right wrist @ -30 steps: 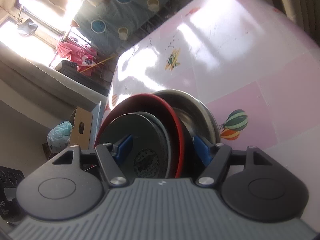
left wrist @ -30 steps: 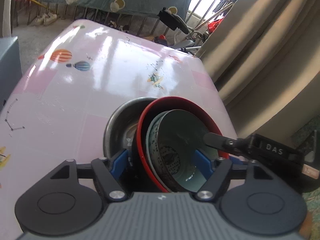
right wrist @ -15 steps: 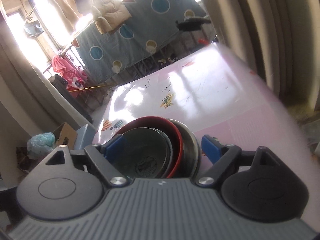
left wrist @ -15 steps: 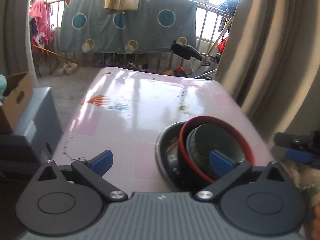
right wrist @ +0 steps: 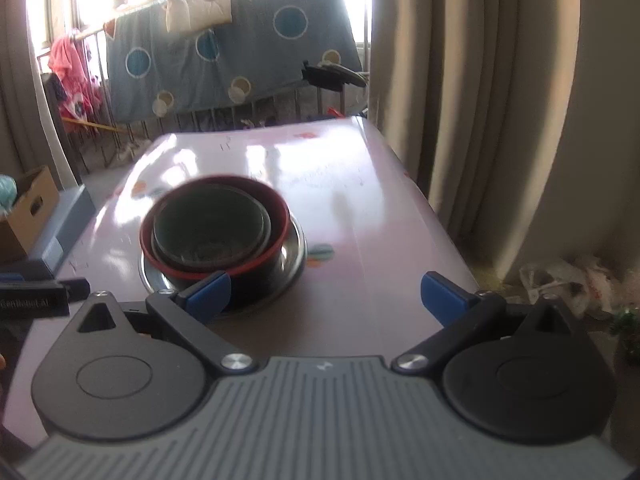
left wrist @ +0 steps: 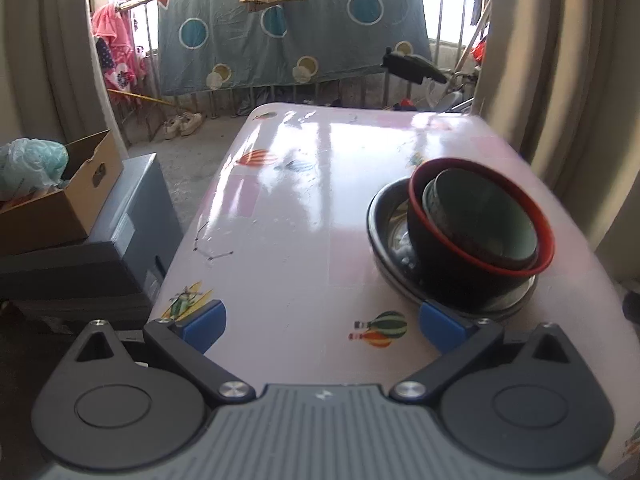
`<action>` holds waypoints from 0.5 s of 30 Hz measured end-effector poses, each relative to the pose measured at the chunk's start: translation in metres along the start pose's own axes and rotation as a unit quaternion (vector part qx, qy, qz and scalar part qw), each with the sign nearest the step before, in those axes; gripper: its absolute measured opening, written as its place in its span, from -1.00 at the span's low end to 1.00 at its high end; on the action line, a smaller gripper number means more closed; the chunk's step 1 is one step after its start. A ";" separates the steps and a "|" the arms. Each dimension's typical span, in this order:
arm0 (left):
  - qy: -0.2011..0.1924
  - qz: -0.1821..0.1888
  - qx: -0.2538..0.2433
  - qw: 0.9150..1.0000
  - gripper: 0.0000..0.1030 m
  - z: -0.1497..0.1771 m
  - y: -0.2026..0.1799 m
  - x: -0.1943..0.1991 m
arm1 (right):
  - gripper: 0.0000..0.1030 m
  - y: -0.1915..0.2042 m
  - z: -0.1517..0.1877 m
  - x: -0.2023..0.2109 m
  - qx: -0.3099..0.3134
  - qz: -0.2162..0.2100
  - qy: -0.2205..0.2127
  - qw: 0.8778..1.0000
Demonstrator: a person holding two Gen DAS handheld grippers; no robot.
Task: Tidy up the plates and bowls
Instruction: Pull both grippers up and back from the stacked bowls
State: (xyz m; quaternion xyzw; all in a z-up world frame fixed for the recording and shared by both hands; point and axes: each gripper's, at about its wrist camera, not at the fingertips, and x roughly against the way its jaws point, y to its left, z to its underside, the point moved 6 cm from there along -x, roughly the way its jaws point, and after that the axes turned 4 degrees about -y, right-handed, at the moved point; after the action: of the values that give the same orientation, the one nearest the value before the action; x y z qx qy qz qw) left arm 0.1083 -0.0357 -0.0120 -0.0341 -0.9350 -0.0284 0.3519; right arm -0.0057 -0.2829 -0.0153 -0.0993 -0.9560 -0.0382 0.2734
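Observation:
Three dishes stand nested on the pink table (left wrist: 304, 220): a steel dish (left wrist: 378, 220) at the bottom, a black bowl with a red rim (left wrist: 440, 276) in it, and a teal bowl (left wrist: 488, 220) innermost. My left gripper (left wrist: 322, 326) is open over bare table, the stack just beyond its right fingertip. In the right wrist view the same steel dish (right wrist: 294, 252), red-rimmed bowl (right wrist: 256, 284) and teal bowl (right wrist: 208, 224) sit beyond my right gripper's left fingertip. The right gripper (right wrist: 326, 296) has its jaws opening, with only table between them.
A cardboard box (left wrist: 60, 196) rests on grey crates (left wrist: 132, 216) left of the table. Beige curtains (left wrist: 560, 80) hang close along the table's right side. A blue blanket (left wrist: 280, 40) hangs on the railing behind. Plastic bags (right wrist: 568, 280) lie on the floor at right.
Both grippers have let go of the stack's rims, opened wide and pulled back from it. The stack stays on the table, now farther off in both views.

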 end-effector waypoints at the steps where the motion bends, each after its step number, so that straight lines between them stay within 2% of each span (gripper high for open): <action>1: 0.004 -0.006 -0.003 1.000 1.00 0.002 0.000 0.000 | 0.98 0.003 0.008 0.003 0.006 0.004 0.006 1.000; 5: 0.018 -0.030 -0.028 0.999 1.00 0.010 -0.002 -0.001 | 0.98 0.004 0.030 0.002 0.003 0.034 0.038 0.999; 7: 0.030 -0.032 -0.043 0.998 1.00 0.011 -0.005 -0.001 | 0.98 0.007 0.035 0.003 -0.002 0.035 0.042 0.998; 15: 0.045 -0.012 -0.037 0.998 1.00 0.009 -0.018 -0.001 | 0.98 0.030 0.016 -0.002 -0.002 0.023 0.041 0.999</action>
State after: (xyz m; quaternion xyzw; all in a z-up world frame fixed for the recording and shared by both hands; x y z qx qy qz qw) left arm 0.1010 -0.0526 -0.0200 -0.0346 -0.9168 -0.0691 0.3918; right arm -0.0059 -0.2523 -0.0298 -0.1197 -0.9413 -0.0378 0.3133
